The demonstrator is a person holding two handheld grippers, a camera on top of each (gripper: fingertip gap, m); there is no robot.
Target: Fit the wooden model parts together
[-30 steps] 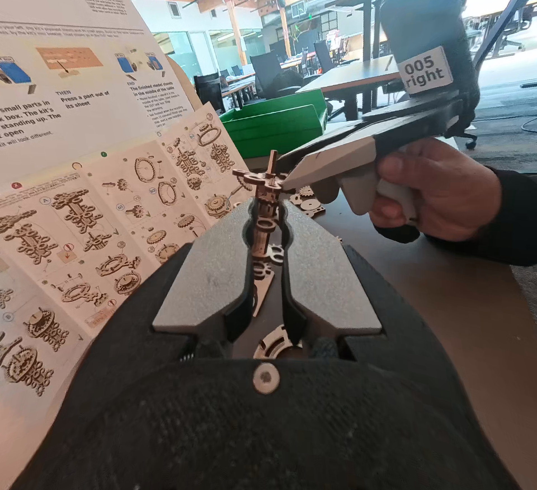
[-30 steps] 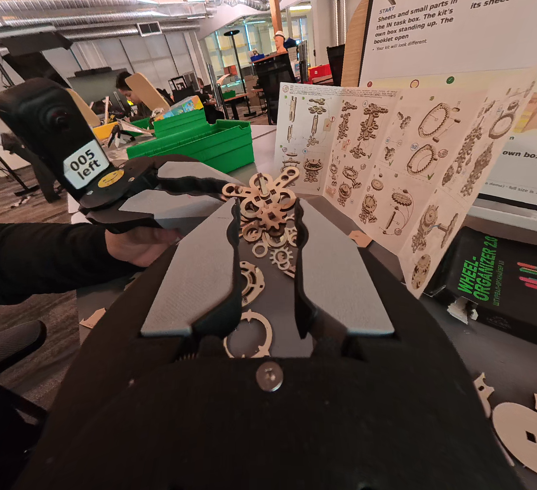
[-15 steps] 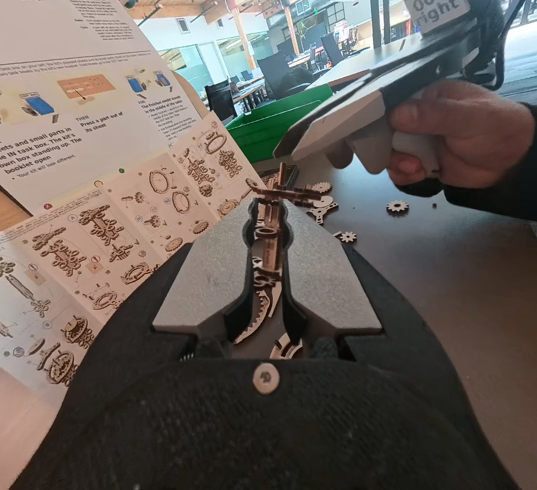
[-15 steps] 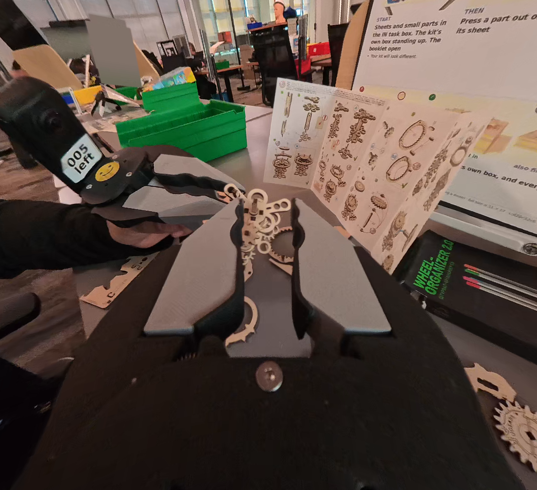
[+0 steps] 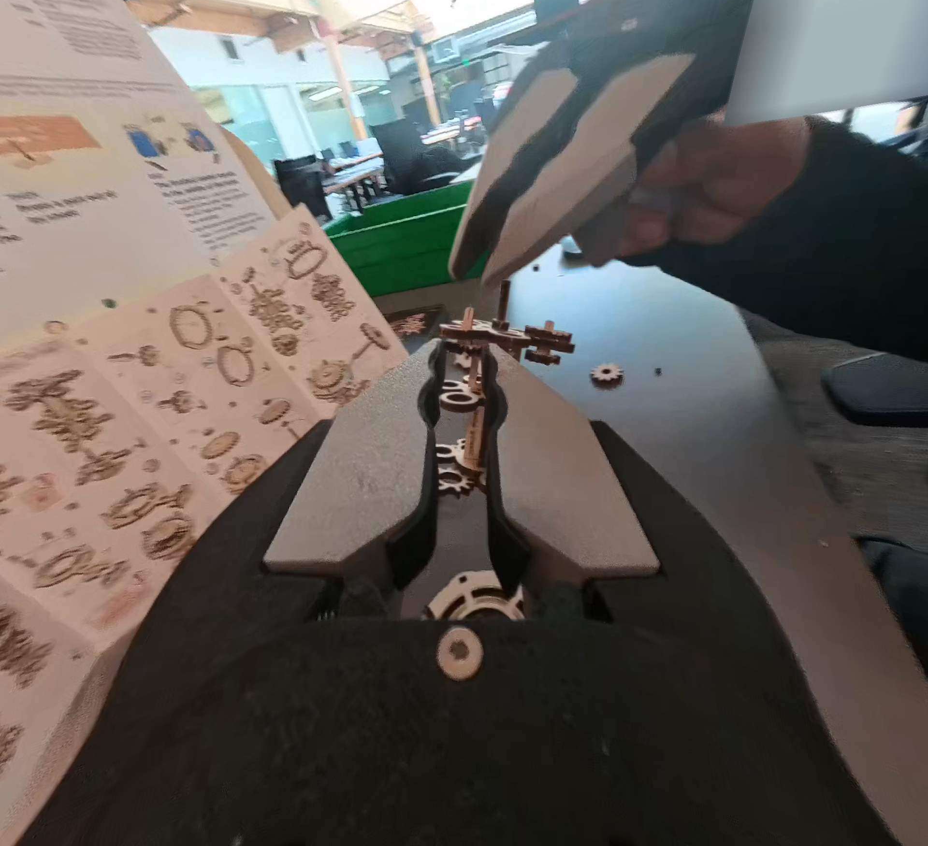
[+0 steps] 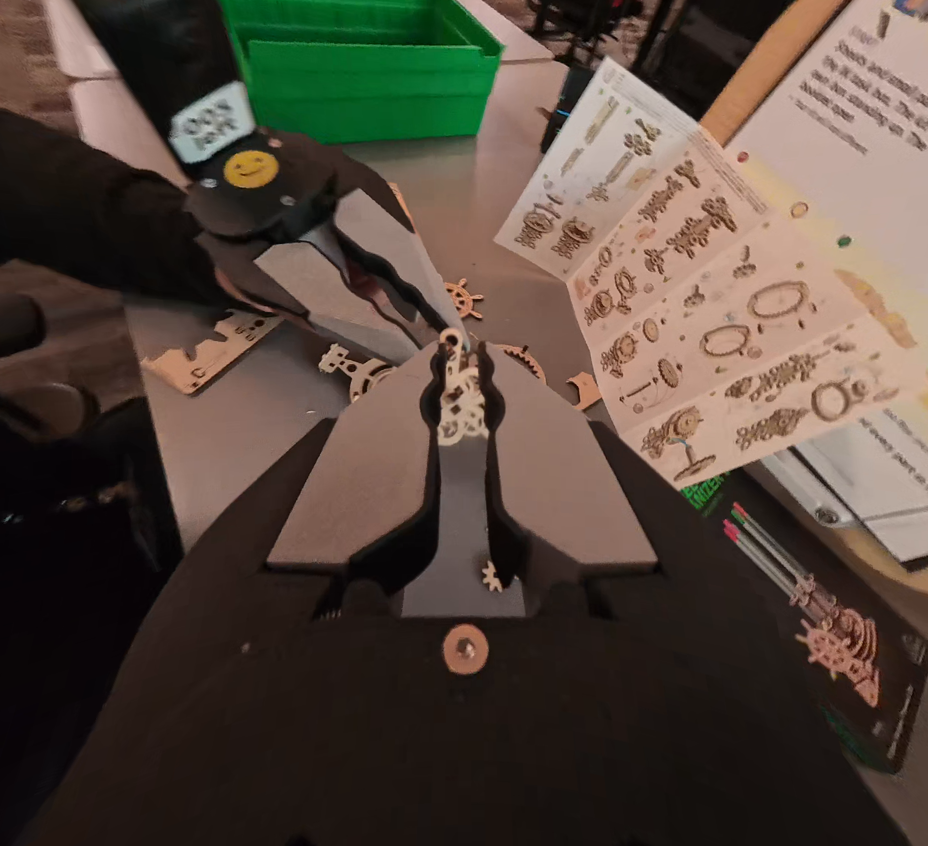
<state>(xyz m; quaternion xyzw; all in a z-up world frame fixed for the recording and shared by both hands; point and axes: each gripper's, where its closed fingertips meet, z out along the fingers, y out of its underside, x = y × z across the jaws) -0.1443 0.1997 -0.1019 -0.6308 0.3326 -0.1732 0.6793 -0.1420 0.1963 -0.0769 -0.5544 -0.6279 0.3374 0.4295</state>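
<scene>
My left gripper [image 5: 464, 345] is shut on a small wooden assembly [image 5: 502, 337]: a flat star-shaped piece with upright pegs and small gears, held edge-on just above the grey table [image 5: 678, 420]. My right gripper [image 5: 469, 272] comes in tip-down from the upper right, just above one upright peg. Its jaws are nearly together and I see nothing between them. In the right wrist view, my right gripper [image 6: 461, 350] looks down on the assembly [image 6: 459, 400], and the left gripper [image 6: 437, 345] reaches in from the left.
A folded instruction booklet [image 5: 201, 395] stands at the left, on the right in the right wrist view [image 6: 703, 320]. Green bins [image 6: 361, 69] stand behind. A loose gear [image 5: 606, 374], a ship-wheel part [image 6: 463, 300], a sheet scrap [image 6: 211, 355] and a dark kit box [image 6: 828, 646] lie around. My two grippers' fingertips are within a few centimetres of each other.
My right gripper has swung up and tilted tip-down over the assembly, and its jaws have narrowed. My left gripper has kept its hold and shifted slightly.
</scene>
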